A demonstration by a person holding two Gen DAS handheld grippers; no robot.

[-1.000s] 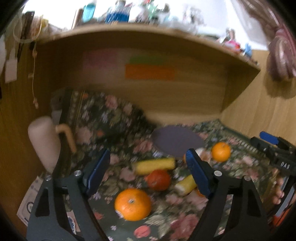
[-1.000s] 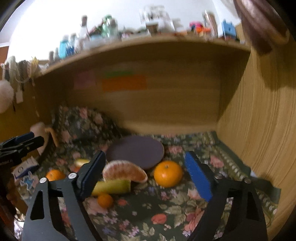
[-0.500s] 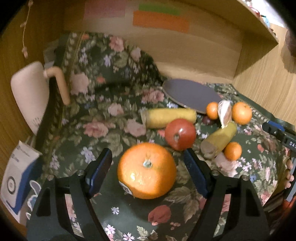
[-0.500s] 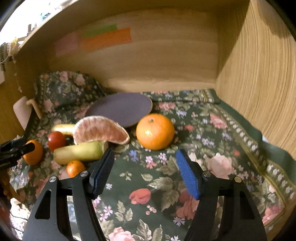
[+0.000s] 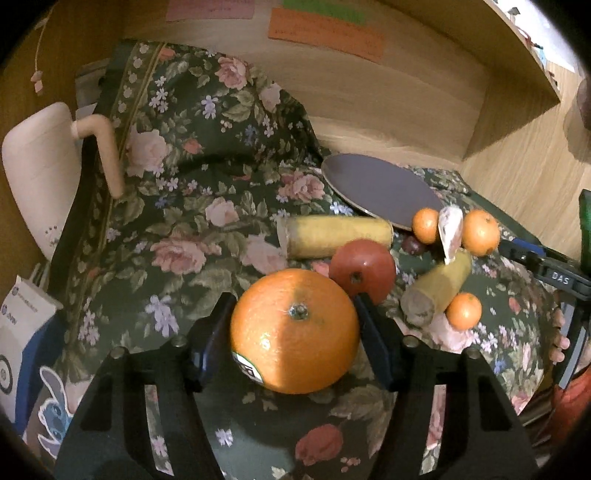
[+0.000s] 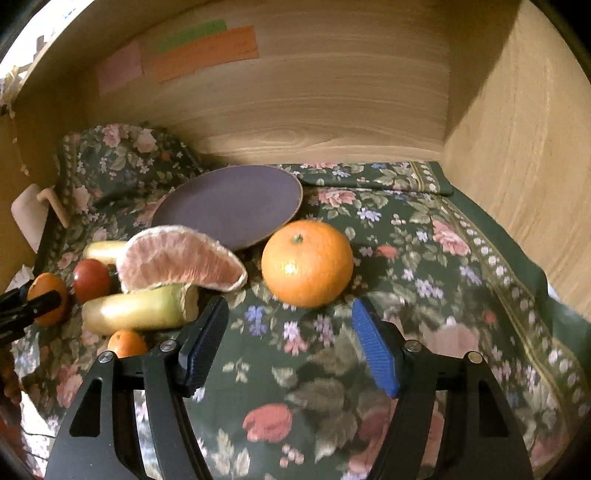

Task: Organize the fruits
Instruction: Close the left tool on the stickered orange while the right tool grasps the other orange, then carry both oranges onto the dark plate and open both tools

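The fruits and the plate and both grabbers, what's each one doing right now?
Left hand-held gripper: fingers around the big orange, contact unclear.
Right hand-held gripper: open, holding nothing.
Mandarin: whole, on the cloth, just ahead of the right fingers.
Plate: nothing on it.
Pomelo wedge: peeled, resting on a banana piece.
Tomato: whole, on the cloth.

White letters reading "DAS" stand on the dark body of the right gripper (image 5: 561,277), seen at the edge of the left wrist view. Handwriting on the orange sticky note (image 5: 325,35) and the pink sticky note (image 5: 209,9) on the wooden back panel is too blurred to read, as are the sticker on the large orange (image 5: 294,329) and the print on the white-and-blue box (image 5: 20,328)
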